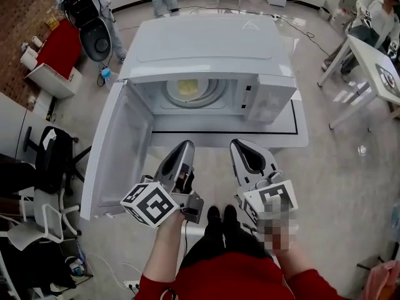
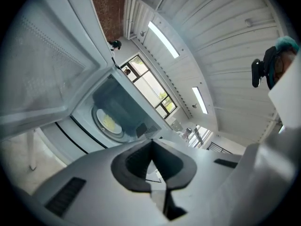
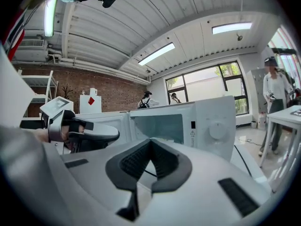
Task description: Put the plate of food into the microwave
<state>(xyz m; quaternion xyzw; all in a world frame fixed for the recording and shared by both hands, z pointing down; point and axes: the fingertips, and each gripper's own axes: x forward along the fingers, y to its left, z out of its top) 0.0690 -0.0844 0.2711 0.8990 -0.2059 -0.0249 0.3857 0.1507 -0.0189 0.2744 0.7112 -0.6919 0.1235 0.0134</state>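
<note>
We are holding 2 grippers in front of the microwave, which is standing on a white worktop. Its door is hanging wide open on the left side. The plate of food is lying inside the microwave, near the middle of the cavity floor, and something pale yellow is showing on it. Nothing is touching the plate.

The left gripper is pointing toward the open cavity, just in front of the worktop edge. Its fingers are pressing together, tip against tip, and they are gripping nothing. In the left gripper view we are seeing the plate beyond the tips, well apart from them.

The right gripper is hovering just beside the left one, on the side of the control panel. Its fingers are also meeting at the tips, with nothing between them. In the right gripper view the round knob is showing to the right of the cavity, and a person is standing farther back at the right edge.
</note>
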